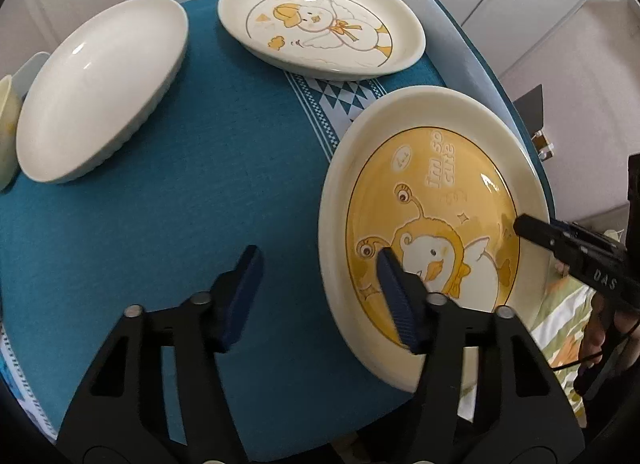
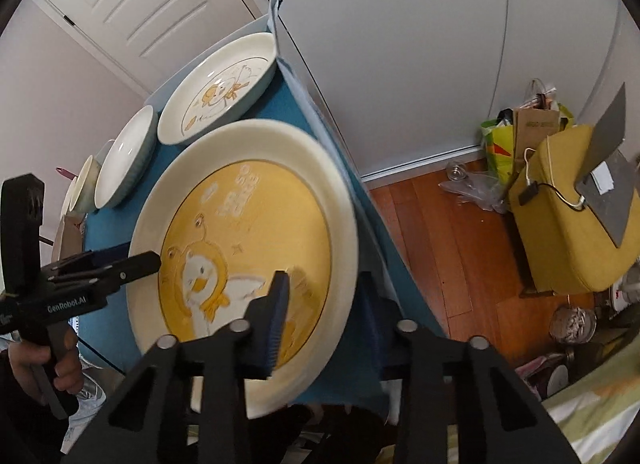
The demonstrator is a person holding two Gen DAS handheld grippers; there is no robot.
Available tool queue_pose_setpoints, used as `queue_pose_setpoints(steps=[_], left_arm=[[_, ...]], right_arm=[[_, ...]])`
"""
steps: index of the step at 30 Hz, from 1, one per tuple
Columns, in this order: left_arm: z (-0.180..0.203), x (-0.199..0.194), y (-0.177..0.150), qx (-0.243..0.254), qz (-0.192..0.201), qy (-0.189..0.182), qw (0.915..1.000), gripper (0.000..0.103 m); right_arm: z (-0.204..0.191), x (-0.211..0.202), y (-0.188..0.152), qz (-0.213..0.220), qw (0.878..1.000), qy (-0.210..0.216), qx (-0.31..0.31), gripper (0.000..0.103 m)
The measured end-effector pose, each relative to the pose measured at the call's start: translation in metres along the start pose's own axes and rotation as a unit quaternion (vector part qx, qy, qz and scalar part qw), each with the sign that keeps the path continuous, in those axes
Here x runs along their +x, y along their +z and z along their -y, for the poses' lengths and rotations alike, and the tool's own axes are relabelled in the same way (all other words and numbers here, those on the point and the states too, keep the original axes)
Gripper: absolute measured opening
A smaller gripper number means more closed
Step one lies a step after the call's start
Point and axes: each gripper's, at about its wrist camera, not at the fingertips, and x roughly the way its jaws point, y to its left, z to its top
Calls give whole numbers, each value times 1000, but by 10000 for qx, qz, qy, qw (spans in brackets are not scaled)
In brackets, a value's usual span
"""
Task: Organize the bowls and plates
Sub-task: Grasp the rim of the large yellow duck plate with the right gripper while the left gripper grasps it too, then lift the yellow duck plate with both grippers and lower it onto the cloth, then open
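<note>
Gripping the yellow plate (image 2: 248, 232) by its near-right rim, right gripper (image 2: 324, 316) straddling the edge, plate tilted at the desk's (image 1: 180, 204) near-right corner. Left gripper (image 1: 316, 296) spread open, holding nothing, one finger over the plate's left side. Next, probably: carrying it far, onto the duck plate (image 1: 320, 20); needs a level set-down. Readable: "i'm so cute" on the plate; "GenRobot.AI" on the left gripper.

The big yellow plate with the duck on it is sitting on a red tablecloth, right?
Not quite. The large round yellow ceramic duck plate sits on a blue tablecloth, not a red one. The left wrist view shows it plainly.
</note>
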Motion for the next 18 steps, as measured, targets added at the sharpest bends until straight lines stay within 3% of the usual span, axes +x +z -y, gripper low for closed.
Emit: queue_pose_setpoints(steps=[5, 8, 18], left_arm=[[-1, 3, 4, -99, -11, -138, 9999, 23], [3, 2, 5, -91, -7, -126, 9999, 18], [14, 4, 8, -86, 37, 84, 9999, 18]], right_arm=[[3, 5, 11, -30, 9999, 20, -103, 14], [6, 6, 15, -43, 9999, 85, -93, 12], [2, 9, 17, -170, 9993, -38, -323, 12]])
